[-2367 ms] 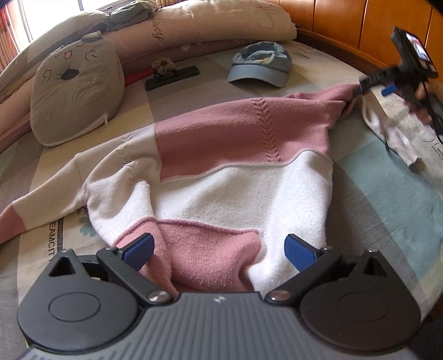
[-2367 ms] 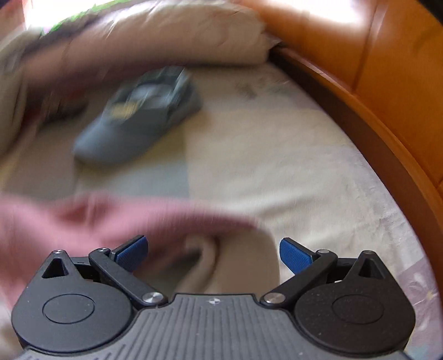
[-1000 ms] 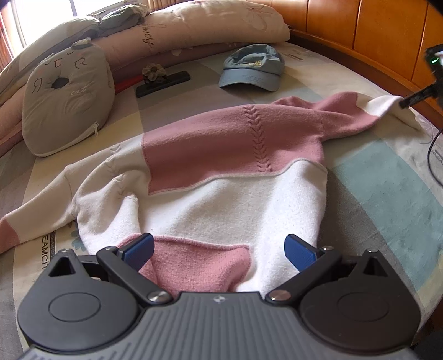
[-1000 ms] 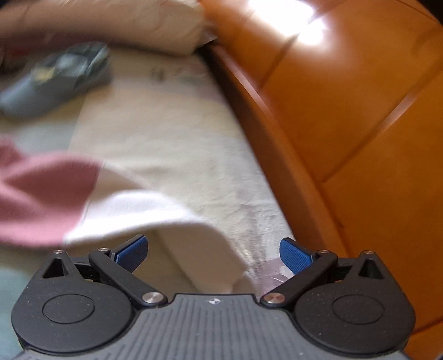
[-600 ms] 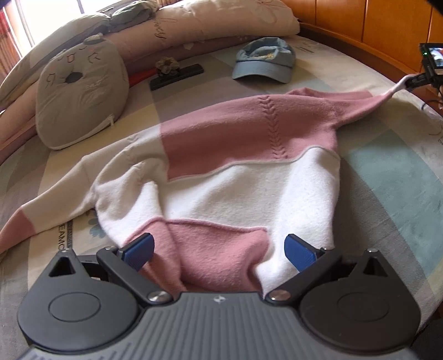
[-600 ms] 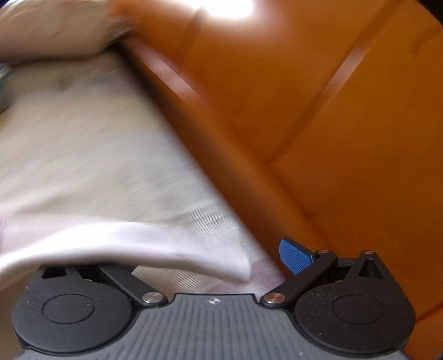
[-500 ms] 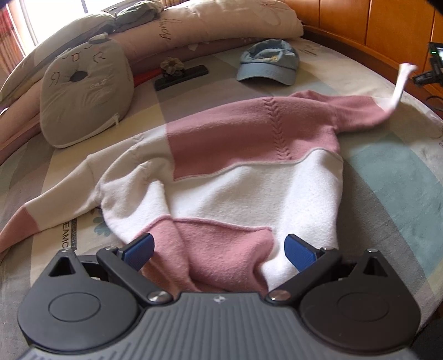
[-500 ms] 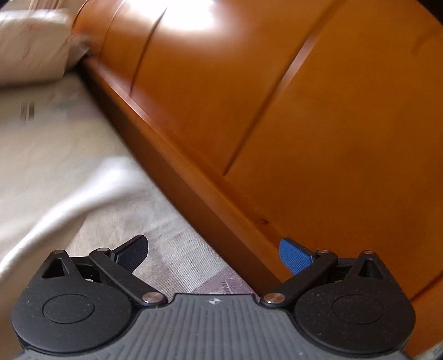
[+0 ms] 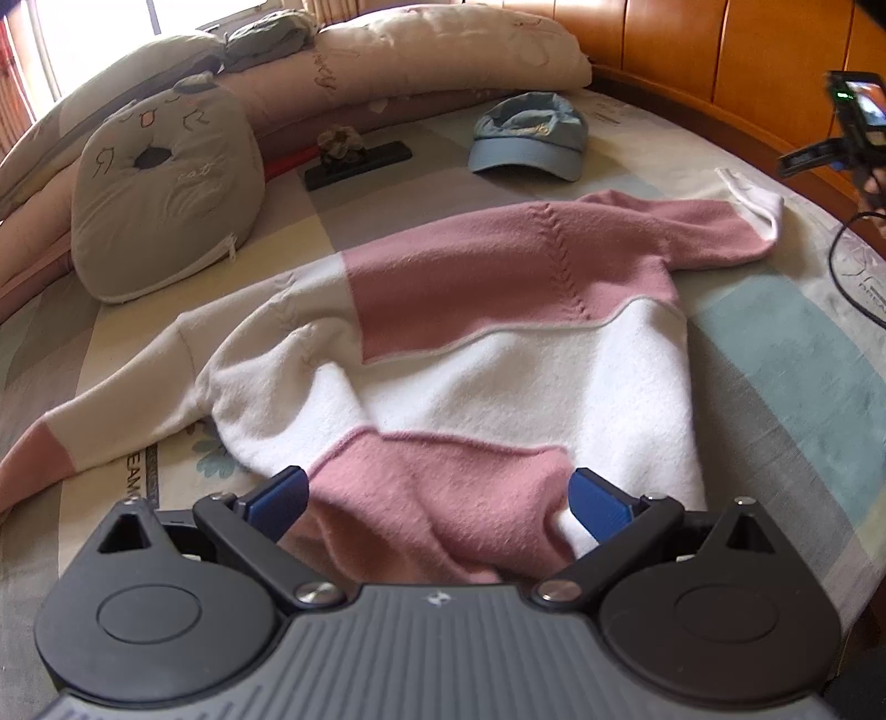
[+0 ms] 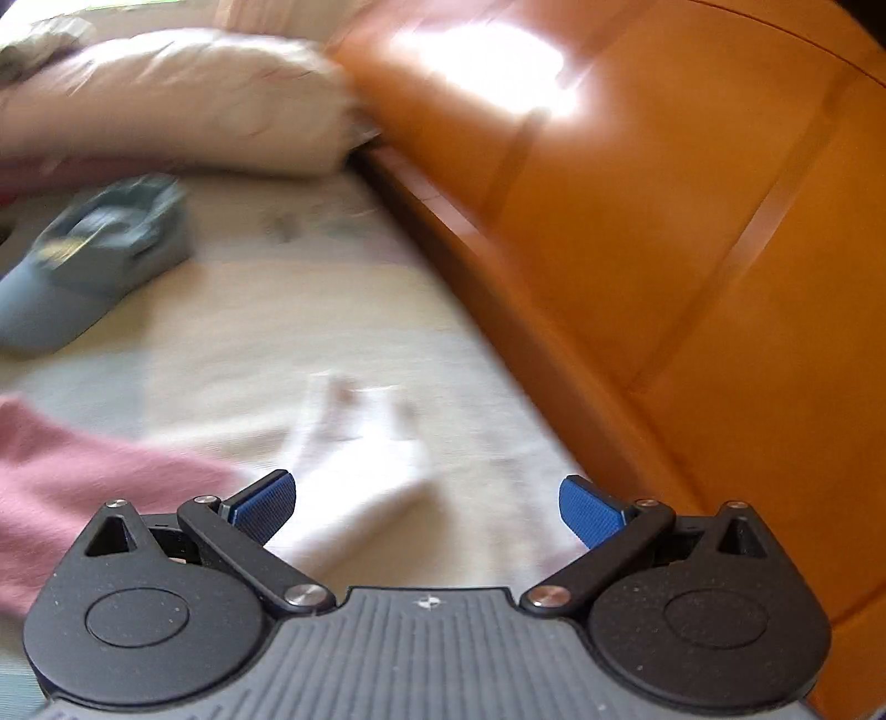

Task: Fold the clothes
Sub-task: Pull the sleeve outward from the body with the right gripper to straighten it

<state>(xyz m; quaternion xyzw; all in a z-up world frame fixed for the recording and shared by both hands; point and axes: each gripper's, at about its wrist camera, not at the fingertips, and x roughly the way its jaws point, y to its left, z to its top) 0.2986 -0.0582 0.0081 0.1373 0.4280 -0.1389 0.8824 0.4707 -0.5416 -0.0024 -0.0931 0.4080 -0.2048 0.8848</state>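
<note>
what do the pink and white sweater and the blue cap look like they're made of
Sweater: soft knit, likely wool or acrylic; fuzzy matte nap and a braided stitch line down the pink panel. Cap: woven cloth, maybe cotton or denim; matte, crumpled crown, stiffer brim.

This is a bedroom in a home. A bed (image 9: 786, 354) with a pastel checked sheet fills the view, bordered by an orange wooden headboard (image 10: 692, 221). Rolled quilts (image 9: 443, 50) and a grey embroidered cushion (image 9: 166, 188) line the far edge near a bright window (image 9: 99, 33). A pink-and-white sweater (image 9: 498, 332) and a blue cap (image 9: 526, 138) lie on the bed.
</note>
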